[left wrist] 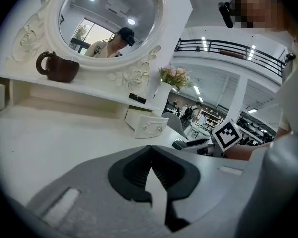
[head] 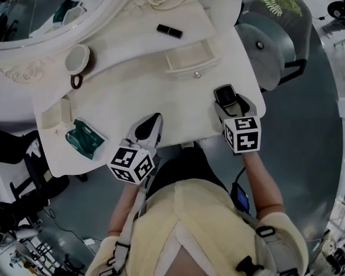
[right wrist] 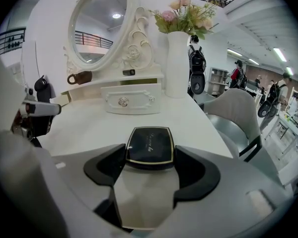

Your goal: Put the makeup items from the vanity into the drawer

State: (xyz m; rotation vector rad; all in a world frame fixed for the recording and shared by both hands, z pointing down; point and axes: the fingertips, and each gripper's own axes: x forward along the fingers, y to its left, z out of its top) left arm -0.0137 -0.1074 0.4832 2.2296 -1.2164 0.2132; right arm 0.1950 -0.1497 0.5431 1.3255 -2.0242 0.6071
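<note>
Now, black compact (right wrist: 150,145) tight between right claw (right wrist: 150,163) jaws; left claw (left wrist: 151,166) closed, empty.

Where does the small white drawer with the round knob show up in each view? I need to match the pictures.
Head view: the drawer is above centre, pulled open.
Left gripper view: the drawer is at centre, below the shelf's right end.
Right gripper view: the drawer is above centre, beyond the held compact.
Shared landmark: the mug on the shelf, left of the drawer in all three.
</note>
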